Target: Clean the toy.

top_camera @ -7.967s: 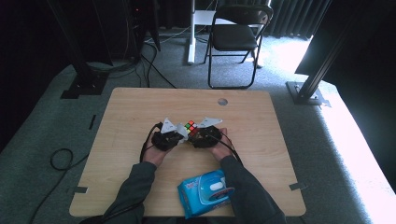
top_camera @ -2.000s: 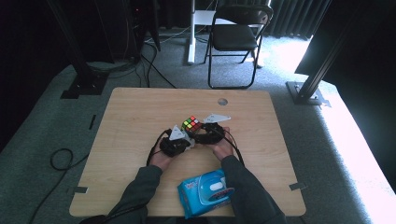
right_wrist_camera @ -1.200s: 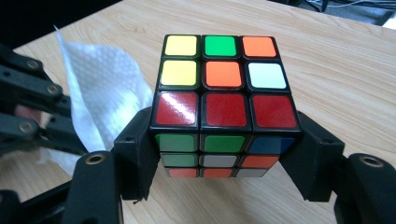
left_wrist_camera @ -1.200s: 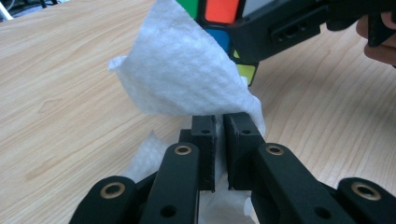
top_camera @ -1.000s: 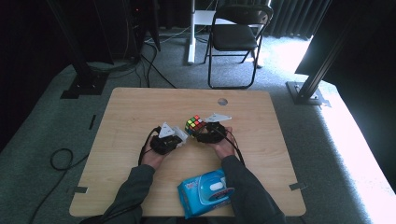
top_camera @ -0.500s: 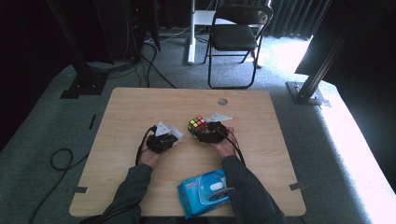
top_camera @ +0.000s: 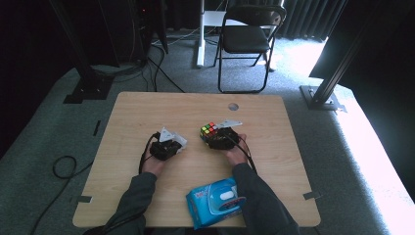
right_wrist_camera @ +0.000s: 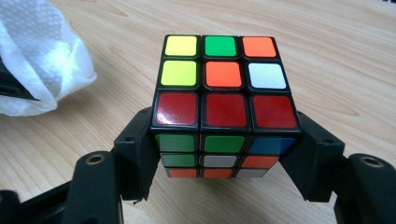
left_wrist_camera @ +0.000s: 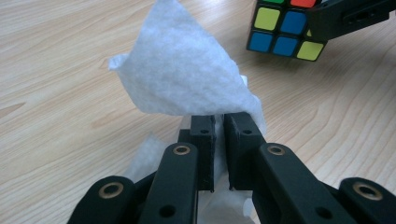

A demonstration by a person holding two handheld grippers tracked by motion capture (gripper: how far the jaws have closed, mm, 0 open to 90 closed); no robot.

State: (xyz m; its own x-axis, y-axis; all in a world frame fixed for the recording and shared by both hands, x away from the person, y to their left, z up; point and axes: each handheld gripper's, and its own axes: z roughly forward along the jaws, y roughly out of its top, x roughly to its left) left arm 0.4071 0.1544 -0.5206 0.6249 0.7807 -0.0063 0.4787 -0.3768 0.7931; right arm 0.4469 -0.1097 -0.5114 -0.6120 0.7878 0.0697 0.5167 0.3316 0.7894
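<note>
At bench (top_camera: 147, 112) centre, right tongs (right_wrist_camera: 224, 149) clamped the cube (right_wrist_camera: 223, 93); left tongs (left_wrist_camera: 219, 140), at its 9 o'clock, pinched a wipe (left_wrist_camera: 187, 74). Best: hold cube steady, press wipe flat across each face.

A recording studio or lab space. A bare wooden table (top_camera: 147, 112) stands on grey carpet (top_camera: 44, 137), ringed by black curtains (top_camera: 303, 17), metal rig stands (top_camera: 337, 63), trailing cables (top_camera: 63, 166) and a folding chair (top_camera: 247, 39).
</note>
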